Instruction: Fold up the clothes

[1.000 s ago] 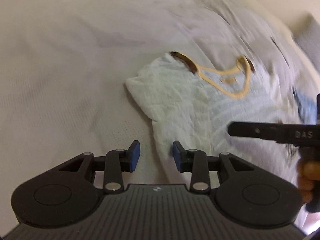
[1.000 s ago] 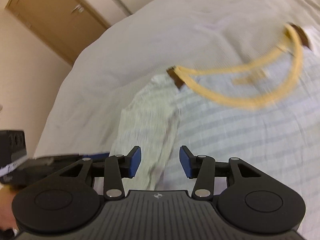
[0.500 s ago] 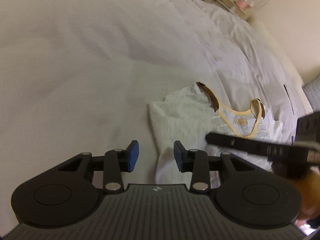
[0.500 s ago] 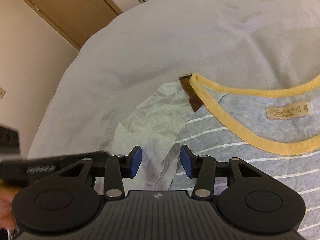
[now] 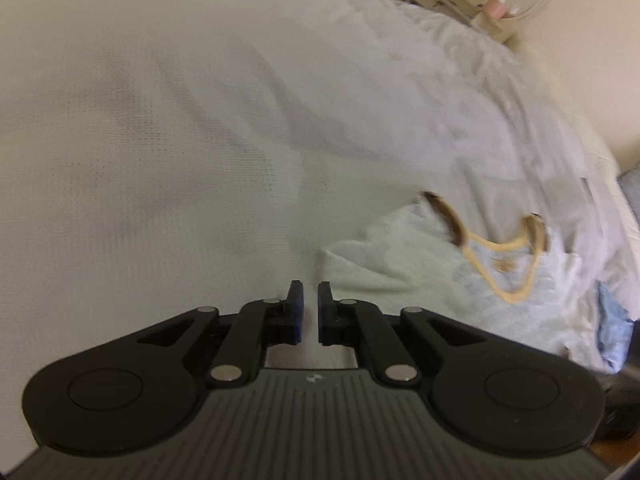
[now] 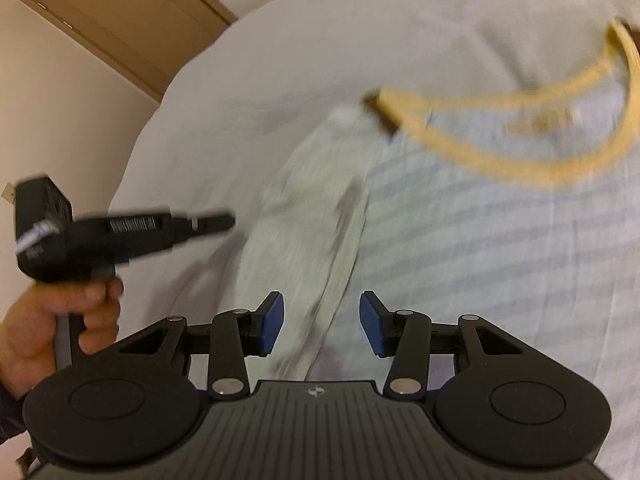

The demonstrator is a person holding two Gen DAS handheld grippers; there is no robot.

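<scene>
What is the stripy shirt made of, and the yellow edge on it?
The shirt looks like soft, thin knit cloth, maybe cotton: it wrinkles and lies limp. The yellow neck edge seems a thicker knit band. The blur hides the weave, so that's a guess.

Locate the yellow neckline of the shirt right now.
In the right wrist view the yellow neckline lies upper right, beyond the right gripper; in the left wrist view it sits at right on the bed.
</scene>
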